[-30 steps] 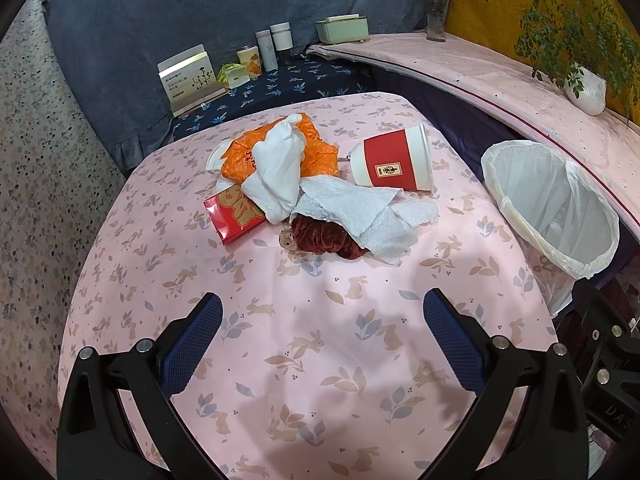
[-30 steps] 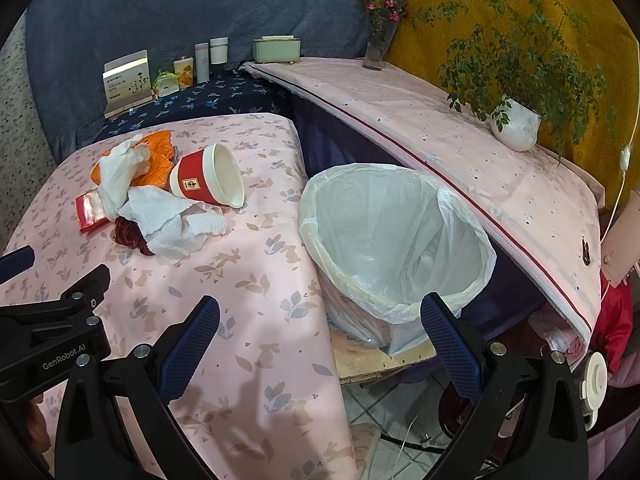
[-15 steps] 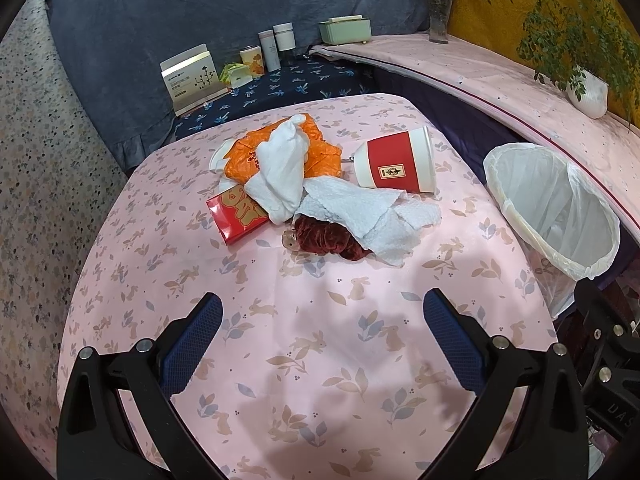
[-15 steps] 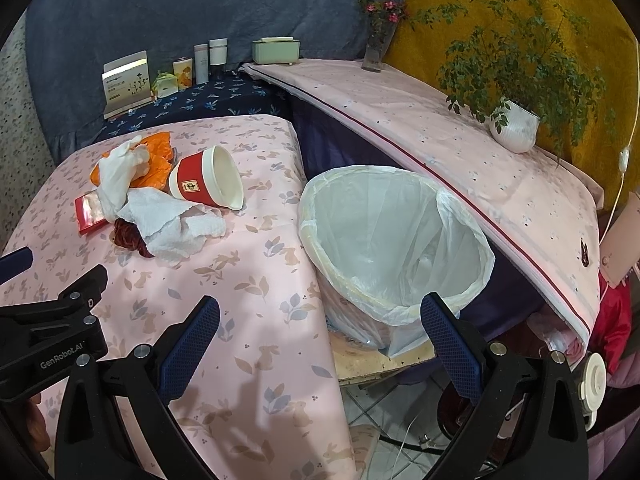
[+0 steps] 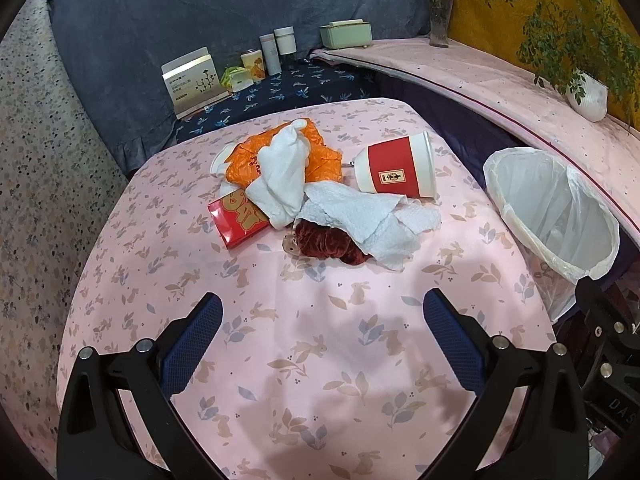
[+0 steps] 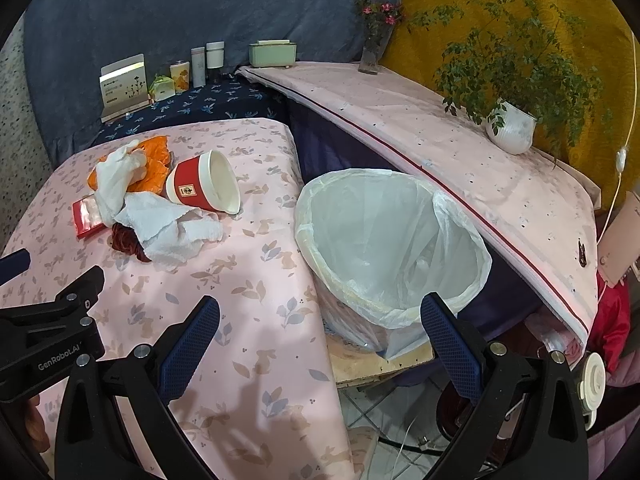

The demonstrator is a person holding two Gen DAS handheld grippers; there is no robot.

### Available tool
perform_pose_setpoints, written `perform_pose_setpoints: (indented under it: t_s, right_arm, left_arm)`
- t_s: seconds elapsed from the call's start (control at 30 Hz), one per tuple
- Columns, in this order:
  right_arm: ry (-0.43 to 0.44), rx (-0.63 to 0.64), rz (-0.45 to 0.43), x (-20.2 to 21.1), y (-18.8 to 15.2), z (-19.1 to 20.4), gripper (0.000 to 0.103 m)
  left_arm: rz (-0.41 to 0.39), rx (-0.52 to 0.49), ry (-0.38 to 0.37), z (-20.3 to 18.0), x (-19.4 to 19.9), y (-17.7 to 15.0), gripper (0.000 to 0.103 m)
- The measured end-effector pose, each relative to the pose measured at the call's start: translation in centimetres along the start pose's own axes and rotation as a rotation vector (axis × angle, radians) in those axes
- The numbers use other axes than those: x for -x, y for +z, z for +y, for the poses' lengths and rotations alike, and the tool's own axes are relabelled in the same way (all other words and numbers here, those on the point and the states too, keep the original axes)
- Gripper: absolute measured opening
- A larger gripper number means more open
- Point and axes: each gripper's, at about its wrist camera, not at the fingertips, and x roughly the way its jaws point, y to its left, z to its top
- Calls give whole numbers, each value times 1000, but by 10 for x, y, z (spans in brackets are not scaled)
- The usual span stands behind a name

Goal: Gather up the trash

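A heap of trash lies mid-table: a tipped red-and-white paper cup [image 5: 396, 172] [image 6: 200, 190], white paper towels [image 5: 360, 216] [image 6: 168, 228], an orange wrapper [image 5: 320, 152] [image 6: 154, 160], a red packet [image 5: 238, 218] [image 6: 84, 218] and a dark red crumpled scrap [image 5: 328, 242] [image 6: 122, 238]. A bin with a white liner [image 5: 552, 216] [image 6: 392, 248] stands off the table's right edge. My left gripper [image 5: 322, 344] is open over bare cloth in front of the heap. My right gripper [image 6: 320, 340] is open, near the bin's front rim, nothing held.
The table has a pink rabbit-print cloth [image 5: 312, 360]. Behind it a dark blue shelf carries a card box [image 5: 192, 80], tins and bottles [image 5: 276, 52]. A pink counter [image 6: 440, 140] at right holds a potted plant [image 6: 512, 124], a flower vase [image 6: 374, 52] and a green box [image 6: 272, 54].
Both views shift slightly: the heap sits a little lower and nearer in the left wrist view. Both grippers stay open and nothing on the table has moved.
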Motion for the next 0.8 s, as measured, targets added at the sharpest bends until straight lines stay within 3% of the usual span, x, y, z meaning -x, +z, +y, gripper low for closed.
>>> perform_pose_setpoints:
  t_s: [0.8]
  right_arm:
    - [-34, -12, -50, 16, 1, 3, 96]
  left_arm:
    - [-55, 10, -38, 4, 15, 2, 96]
